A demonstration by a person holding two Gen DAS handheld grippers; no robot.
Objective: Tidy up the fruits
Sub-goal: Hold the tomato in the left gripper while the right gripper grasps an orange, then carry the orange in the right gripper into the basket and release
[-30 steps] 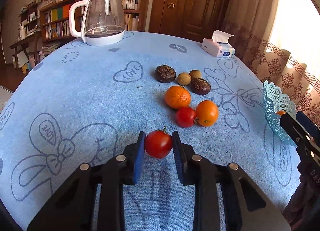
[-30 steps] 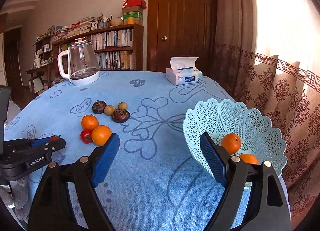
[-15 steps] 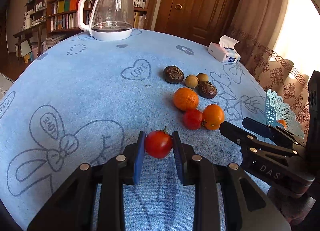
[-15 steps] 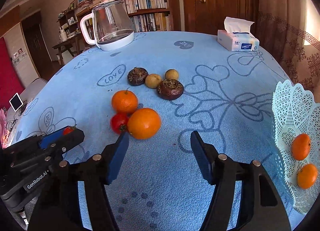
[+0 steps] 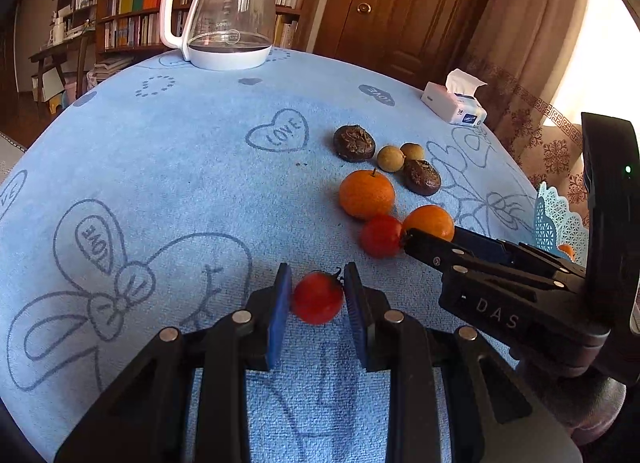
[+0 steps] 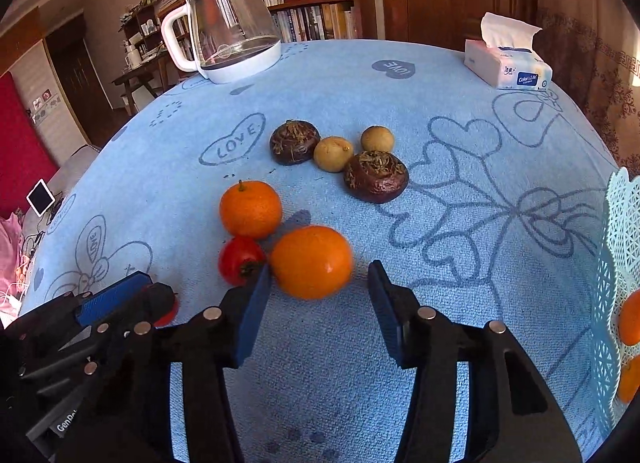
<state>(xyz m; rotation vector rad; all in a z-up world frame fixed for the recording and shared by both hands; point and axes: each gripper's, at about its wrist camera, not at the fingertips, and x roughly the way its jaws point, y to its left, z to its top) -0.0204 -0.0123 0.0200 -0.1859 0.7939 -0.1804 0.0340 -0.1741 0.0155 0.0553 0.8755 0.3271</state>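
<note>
Round orange tangerine (image 6: 311,261) sits between the closing right gripper (image 6: 316,289) fingers, untouched; it may roll into the small red tomato (image 6: 240,261); left gripper (image 5: 316,295) clamps another red tomato (image 5: 317,297)

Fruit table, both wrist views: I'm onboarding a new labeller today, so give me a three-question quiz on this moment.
1. True or false: the left gripper is shut on a tomato.
2. Which fruit sits between the right gripper's jaws? A) a dark brown fruit B) the nearer orange C) a small tan fruit
3. Fill in: the oranges already put away lie in the pale blue ____ at the right edge of the right wrist view.

Key: 1 true. 2 B; the jaws have just been closing around it, but the pads do not yet press on it. 3 basket.
</note>
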